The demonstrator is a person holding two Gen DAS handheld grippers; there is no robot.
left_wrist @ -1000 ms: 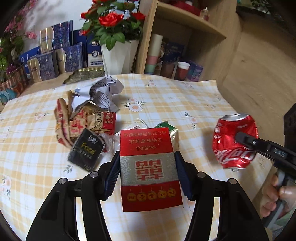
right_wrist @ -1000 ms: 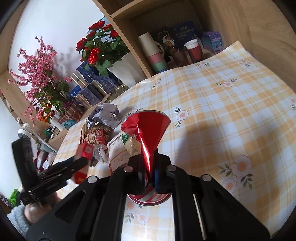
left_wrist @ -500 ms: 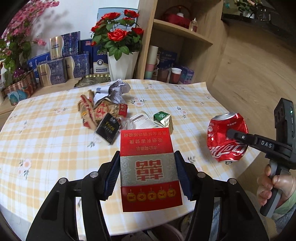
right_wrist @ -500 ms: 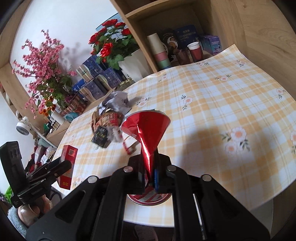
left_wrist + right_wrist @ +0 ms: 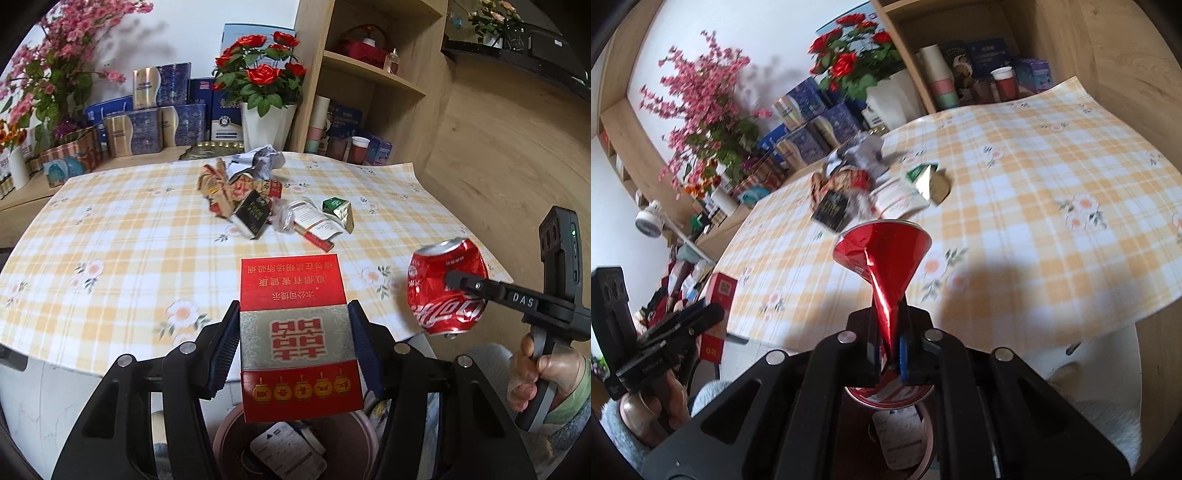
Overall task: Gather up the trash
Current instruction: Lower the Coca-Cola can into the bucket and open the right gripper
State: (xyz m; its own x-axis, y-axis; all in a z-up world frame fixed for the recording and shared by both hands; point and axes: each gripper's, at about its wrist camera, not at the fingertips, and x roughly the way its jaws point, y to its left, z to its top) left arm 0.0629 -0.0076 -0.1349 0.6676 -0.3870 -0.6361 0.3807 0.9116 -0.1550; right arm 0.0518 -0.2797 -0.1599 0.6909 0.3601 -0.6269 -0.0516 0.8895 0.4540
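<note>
Left gripper (image 5: 293, 345) clamped on red box (image 5: 295, 332) — held above bin (image 5: 229, 432) off table (image 5: 110, 258) edge. Right gripper (image 5: 888, 350) pinched tight on crushed can (image 5: 882, 247) — also over bin. More trash (image 5: 266, 199) heaped mid-table.

The crushed red can (image 5: 446, 286) carried the white Coca-Cola script; the right tool (image 5: 461, 282) read "DAS" on its finger; the red carton (image 5: 297, 338) showed upside-down Chinese print and a double-happiness sign

Wooden shelf unit (image 5: 369, 70) against white wall (image 5: 177, 33); table (image 5: 110, 229) with yellow checked cloth; wooden floor (image 5: 498, 155).
</note>
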